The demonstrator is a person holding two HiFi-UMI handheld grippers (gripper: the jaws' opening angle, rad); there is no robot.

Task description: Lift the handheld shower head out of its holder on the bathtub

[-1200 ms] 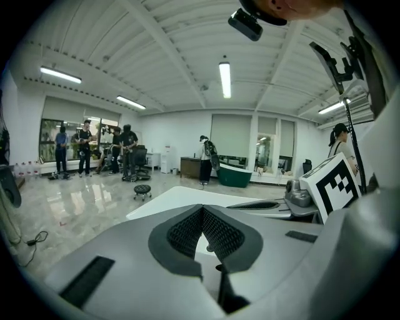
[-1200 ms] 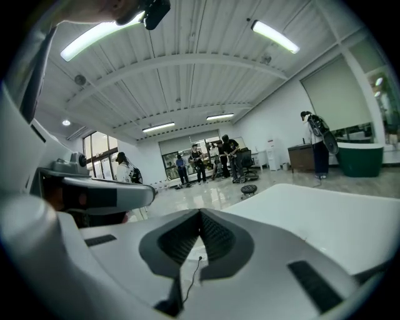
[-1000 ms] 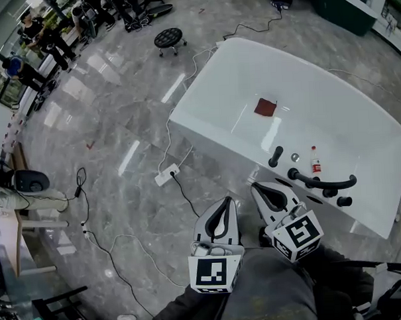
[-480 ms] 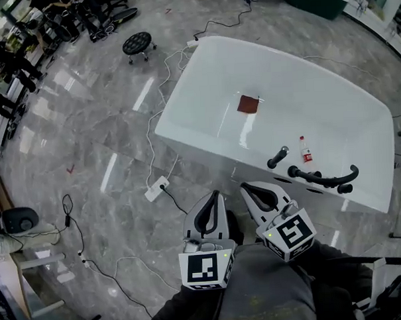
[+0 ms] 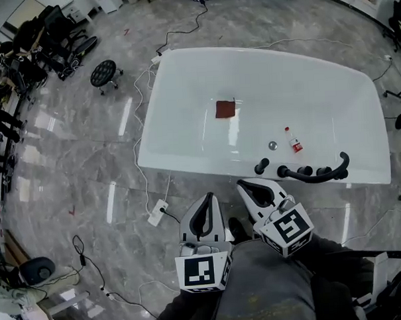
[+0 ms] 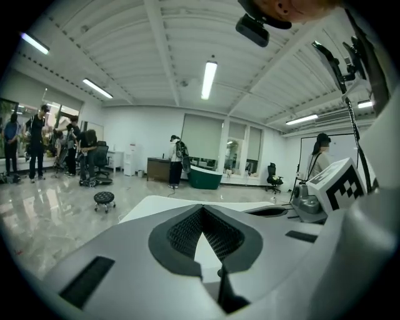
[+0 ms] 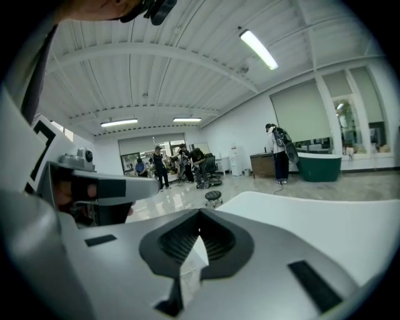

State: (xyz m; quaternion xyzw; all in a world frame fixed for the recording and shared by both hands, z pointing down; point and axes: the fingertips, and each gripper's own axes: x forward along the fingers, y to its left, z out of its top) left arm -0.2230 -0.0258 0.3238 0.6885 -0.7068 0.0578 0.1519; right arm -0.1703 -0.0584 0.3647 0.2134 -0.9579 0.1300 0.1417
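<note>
A white bathtub (image 5: 187, 160) lies across the floor ahead of me. The black handheld shower head (image 5: 315, 174) lies along the tub's near rim at the right, next to black tap knobs (image 5: 261, 166). Both grippers are held side by side short of that rim. My left gripper (image 5: 208, 197) is shut and empty, over the floor. The right gripper (image 5: 245, 184) is shut and empty too, just left of the knobs. In the left gripper view the shut tips (image 6: 201, 210) point over the tub's white rim (image 6: 156, 203). Neither gripper view shows the shower head.
Inside the tub lie a dark red square (image 5: 225, 109), a small bottle (image 5: 294, 142) and a drain (image 5: 272, 145). A power strip (image 5: 157, 211) with trailing cables lies on the marble floor at the left. A black stool (image 5: 104, 72) and office chairs stand farther off.
The head view has swung round, so the tub has shifted from the right to squarely ahead. Both grippers have travelled along with it, still side by side and shut.
</note>
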